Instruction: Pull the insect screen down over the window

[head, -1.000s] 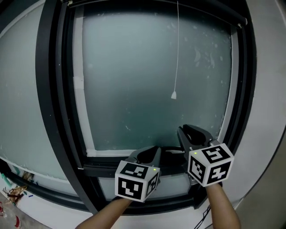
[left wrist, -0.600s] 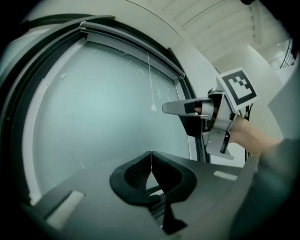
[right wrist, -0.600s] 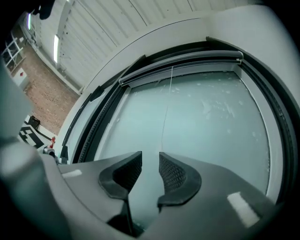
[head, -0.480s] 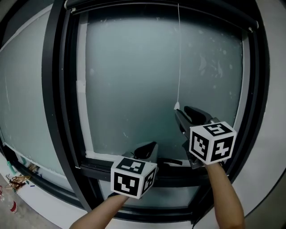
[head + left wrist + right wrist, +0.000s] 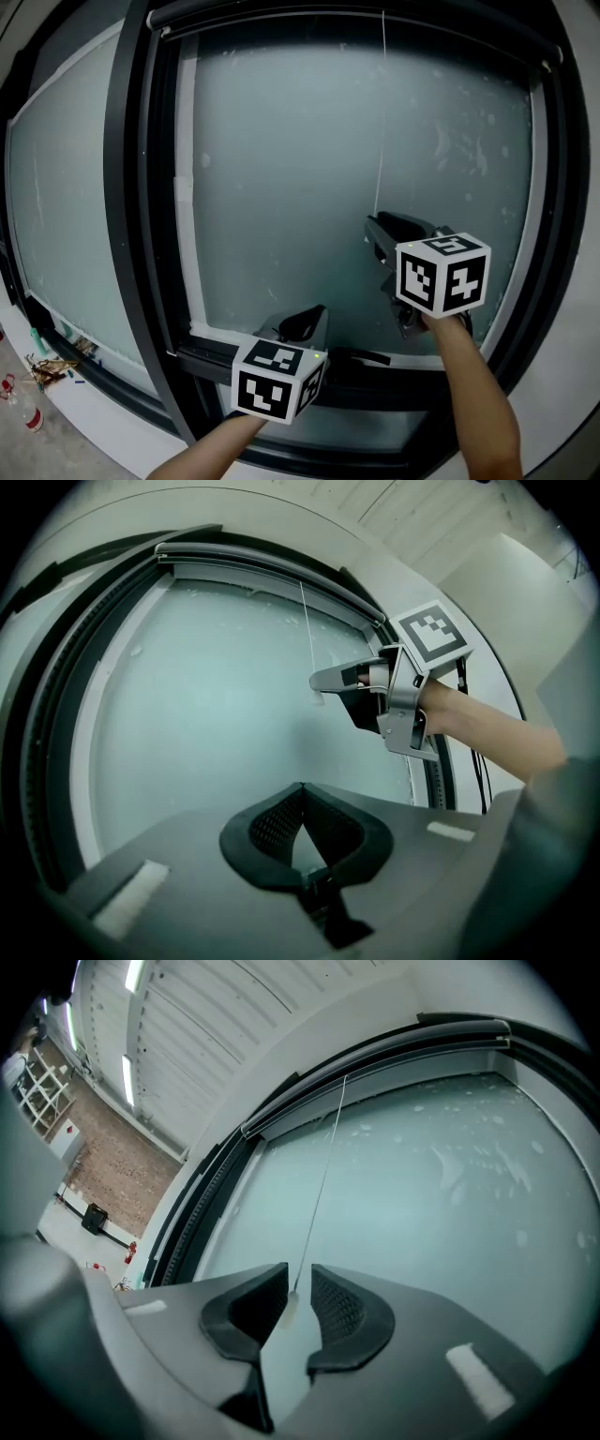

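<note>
A thin white pull cord (image 5: 382,112) hangs from the dark screen housing (image 5: 356,14) at the top of the black-framed window. Its small white toggle (image 5: 293,1305) sits between the jaws of my right gripper (image 5: 300,1288), close to the left pad with a gap on the right; the jaws are closing. In the head view that right gripper (image 5: 375,230) is raised at mid-pane. My left gripper (image 5: 305,323) is lower, just above the sill, shut with nothing in it. The left gripper view shows its tips (image 5: 300,789) together and the right gripper (image 5: 319,680) at the cord.
The frosted pane (image 5: 281,178) fills the black frame (image 5: 141,206). A dark handle (image 5: 361,356) lies on the bottom rail. A white wall (image 5: 586,412) is to the right. Bits of litter (image 5: 37,375) lie on the floor at lower left.
My right gripper rose from the sill up to the cord's toggle, which now sits between its jaws. The left gripper stayed low by the bottom rail.
</note>
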Demonstrator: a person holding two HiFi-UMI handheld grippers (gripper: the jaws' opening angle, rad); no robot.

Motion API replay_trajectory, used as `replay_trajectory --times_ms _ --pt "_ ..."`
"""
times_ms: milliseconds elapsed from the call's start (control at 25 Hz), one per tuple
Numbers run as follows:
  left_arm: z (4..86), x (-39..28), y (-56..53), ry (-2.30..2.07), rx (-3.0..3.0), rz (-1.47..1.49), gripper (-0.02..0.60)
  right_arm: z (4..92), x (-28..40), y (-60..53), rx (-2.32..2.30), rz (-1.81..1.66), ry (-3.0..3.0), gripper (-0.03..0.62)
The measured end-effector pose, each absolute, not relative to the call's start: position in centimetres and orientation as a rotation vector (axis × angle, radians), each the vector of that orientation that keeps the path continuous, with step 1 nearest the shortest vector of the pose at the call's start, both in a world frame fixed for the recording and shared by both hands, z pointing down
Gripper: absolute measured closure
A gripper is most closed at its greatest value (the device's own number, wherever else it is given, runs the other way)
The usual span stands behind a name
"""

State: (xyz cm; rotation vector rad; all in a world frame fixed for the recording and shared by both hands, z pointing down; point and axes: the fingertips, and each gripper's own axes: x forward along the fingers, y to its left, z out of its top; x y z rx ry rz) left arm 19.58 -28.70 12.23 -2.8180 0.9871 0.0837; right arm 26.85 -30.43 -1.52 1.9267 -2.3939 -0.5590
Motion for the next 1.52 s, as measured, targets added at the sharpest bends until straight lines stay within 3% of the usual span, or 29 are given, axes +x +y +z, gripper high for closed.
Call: replay_trajectory --times_ms 120,240,280,360,480,640,760,1120,1240,1320,1440,1520 --pt "12.2 19.0 -29.1 1.007 -2.807 0.078 0.572 -1.5 26.8 -31.0 1.911 -0.575 -2.398 0.536" --pt "12.3 18.3 -29.4 1.025 -2.799 0.078 0.572 -1.4 26.6 -31.6 1.89 -0.536 -2.432 0.471" --pt "12.3 18.2 -29.5 1.029 -2.796 0.078 0.572 -1.4 26.6 -31.7 1.892 -0.532 -2.434 0.476" --pt "12.4 17.7 -29.6 1.034 -2.792 0.079 0.572 -1.4 26.7 -31.7 1.907 -0.55 -2.422 0.567" --pt "12.5 17.1 -29.6 1.032 -2.792 0.074 0.572 -1.4 26.5 -31.4 1.907 -0.537 -2.452 0.569" --pt "12.7 16.7 -29.3 1.018 -2.794 0.066 0.572 -1.4 26.6 -30.7 1.927 -0.529 -2.499 0.561" --pt "12.7 16.6 -28.9 1.004 -2.795 0.06 0.572 -1.2 26.4 -30.4 1.923 -0.523 -2.496 0.507" --pt "12.6 15.6 -28.3 0.998 -2.792 0.055 0.572 -1.3 25.0 -29.9 1.909 -0.52 -2.506 0.494" --pt "12.7 15.3 -28.1 0.997 -2.791 0.052 0.572 -1.2 24.6 -30.1 1.915 -0.527 -2.483 0.548" --pt "12.8 15.2 -28.0 0.999 -2.787 0.051 0.572 -1.1 24.5 -29.9 1.92 -0.541 -2.473 0.548" --pt "13.0 14.8 -28.0 1.01 -2.785 0.052 0.572 -1.0 24.3 -29.6 1.905 -0.537 -2.51 0.54" --pt "13.0 14.6 -27.9 1.012 -2.787 0.052 0.572 -0.9 24.2 -29.4 1.896 -0.525 -2.525 0.5"
